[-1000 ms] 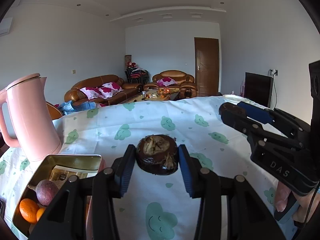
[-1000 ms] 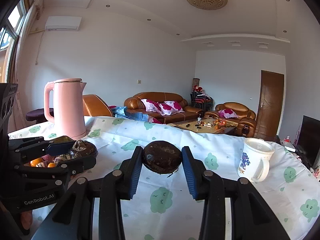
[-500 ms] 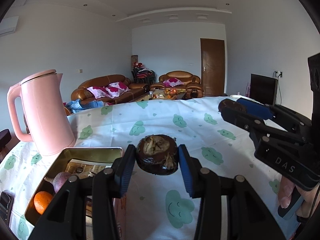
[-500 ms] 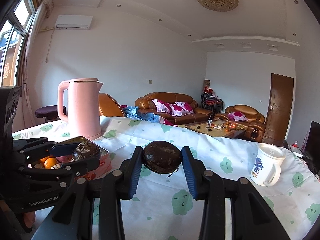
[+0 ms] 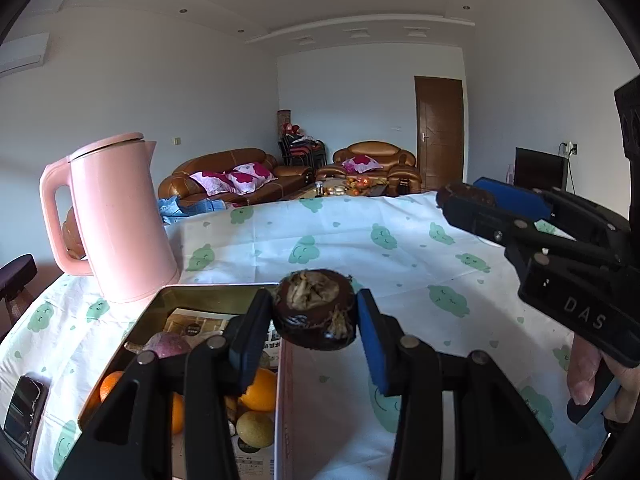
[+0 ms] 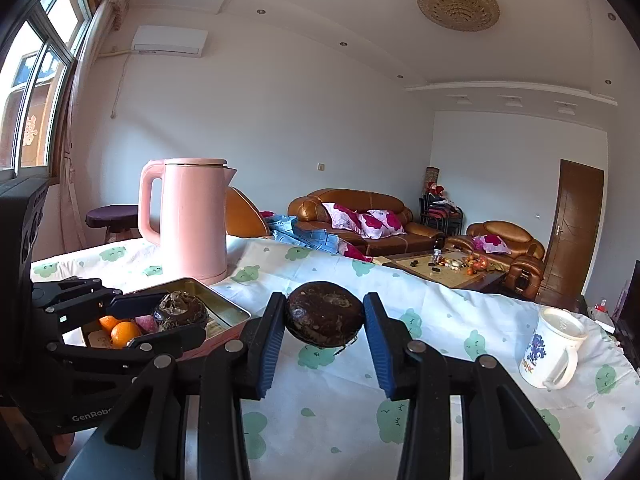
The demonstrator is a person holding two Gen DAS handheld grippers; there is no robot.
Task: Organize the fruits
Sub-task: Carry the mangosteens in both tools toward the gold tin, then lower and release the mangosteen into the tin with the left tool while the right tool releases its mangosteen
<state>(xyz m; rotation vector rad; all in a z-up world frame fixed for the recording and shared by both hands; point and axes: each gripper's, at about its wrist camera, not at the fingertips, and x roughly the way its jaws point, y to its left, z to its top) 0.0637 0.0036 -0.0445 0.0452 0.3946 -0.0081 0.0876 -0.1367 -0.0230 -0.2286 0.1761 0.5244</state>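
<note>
My left gripper (image 5: 316, 312) is shut on a dark brown round fruit (image 5: 315, 308) with a dry papery top, held above the right edge of a gold metal tin (image 5: 208, 292). The tin holds oranges (image 5: 260, 390), a purple fruit (image 5: 168, 346) and a green-yellow fruit (image 5: 255, 429). My right gripper (image 6: 324, 320) is shut on a second dark brown round fruit (image 6: 325, 314), held above the tablecloth. The left gripper with its fruit (image 6: 180, 310) shows at the left of the right wrist view, over the tin (image 6: 224, 304). The right gripper (image 5: 464, 200) shows at the right of the left wrist view.
A tall pink kettle (image 5: 116, 220) stands just behind the tin. A white mug (image 6: 550, 346) stands at the right on the green-patterned tablecloth (image 6: 440, 320). A dark phone (image 5: 22, 412) lies left of the tin. Sofas and a coffee table are beyond the table.
Both grippers have moved left towards the tin, still holding their fruits. The left gripper's fruit now hangs over the tin's right edge; more of the tin's contents show.
</note>
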